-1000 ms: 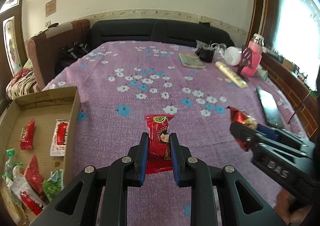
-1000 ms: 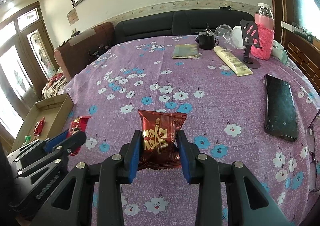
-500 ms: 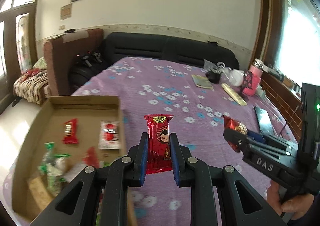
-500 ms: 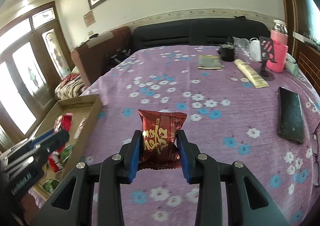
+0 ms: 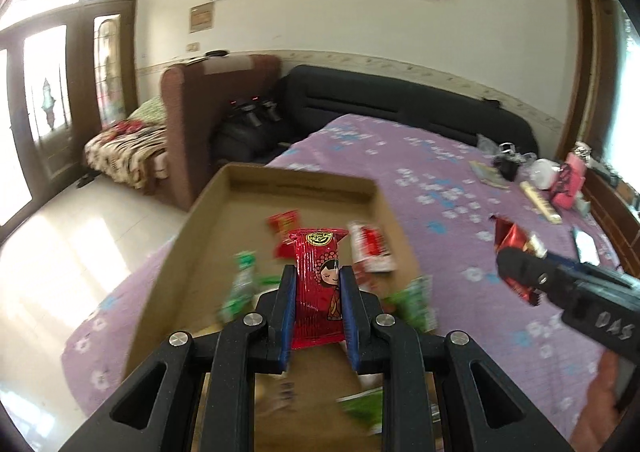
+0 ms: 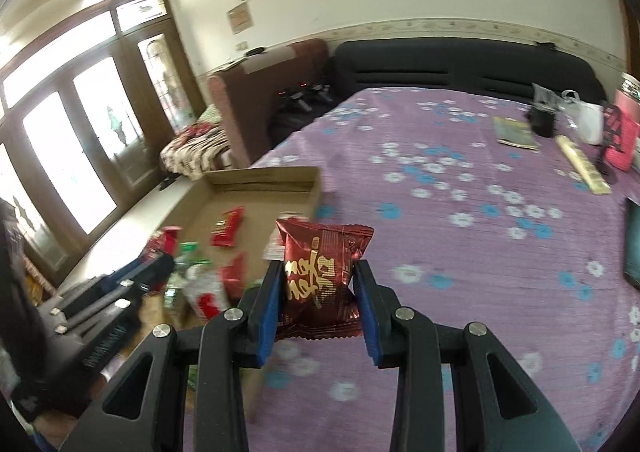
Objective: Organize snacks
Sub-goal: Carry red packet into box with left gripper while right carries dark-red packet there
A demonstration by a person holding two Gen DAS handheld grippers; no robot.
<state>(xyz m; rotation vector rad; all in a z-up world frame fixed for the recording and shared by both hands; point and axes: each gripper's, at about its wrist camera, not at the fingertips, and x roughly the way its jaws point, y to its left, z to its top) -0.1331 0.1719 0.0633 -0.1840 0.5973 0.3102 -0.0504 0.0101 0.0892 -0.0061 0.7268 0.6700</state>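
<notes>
Left tool [image 5: 318,306] grips a red bar [image 5: 318,288] over the box [image 5: 208,236]; right tool [image 6: 318,306] grips a maroon bag [image 6: 322,272] beside it.

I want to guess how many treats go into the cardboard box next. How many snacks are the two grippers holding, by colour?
Bright red plastic packet with a cartoon girl, in the left gripper: 1
Dark red foil bag, in the right gripper: 1
Total: 2

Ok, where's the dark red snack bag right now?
The dark red snack bag is clamped in the right gripper, held over the purple flowered cloth just right of the cardboard box; in the left wrist view it shows at the right.
</notes>
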